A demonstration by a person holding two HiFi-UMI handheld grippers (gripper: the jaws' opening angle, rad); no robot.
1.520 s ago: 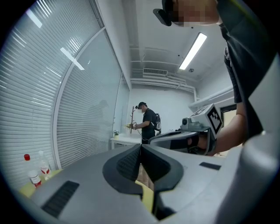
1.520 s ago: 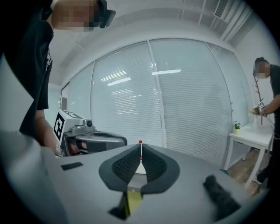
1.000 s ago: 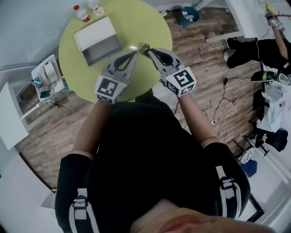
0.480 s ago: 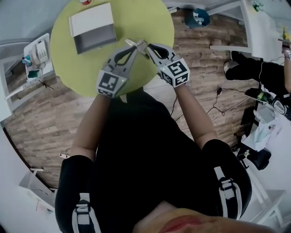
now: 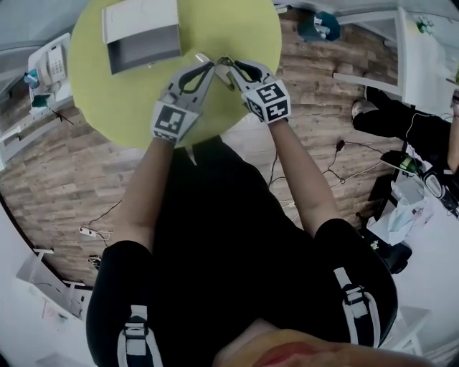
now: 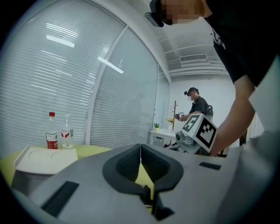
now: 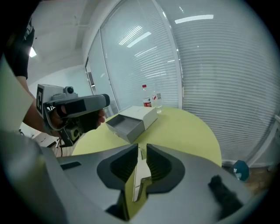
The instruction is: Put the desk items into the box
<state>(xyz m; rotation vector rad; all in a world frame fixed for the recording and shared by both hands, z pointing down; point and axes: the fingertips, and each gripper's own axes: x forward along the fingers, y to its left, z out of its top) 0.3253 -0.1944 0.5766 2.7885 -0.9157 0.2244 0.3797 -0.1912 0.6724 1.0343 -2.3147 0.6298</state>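
The round yellow-green table [image 5: 143,100] carried a white box [image 5: 136,20] in its far left part. The box's grey tray was slid out toward the near edge. Two bottles [image 6: 51,131] stood at the far edge just beyond the box, one with a red label and cap, the other clear.

Both tools hung over the near right part of the table, well apart from the box, with their tips close together and pointing toward the table's middle.

The left tool [image 6: 140,151] had its jaws closed. The tips met in a single line and nothing showed between them; only the table's surface appeared through the hollow behind the tips.

The right tool [image 7: 140,151] pointed downward at the table, and its jaws had just been opening. They stood narrowly apart with a slim pale strip [image 7: 139,173] lying lengthwise in the gap. The strip had a darker metallic bit at its lower end. It sat closer to one jaw, and a sliver of space showed on its other side. Whether it touched the table could not be told. From the right gripper view, the left tool appeared beside the box's open tray, held in the person's hand.
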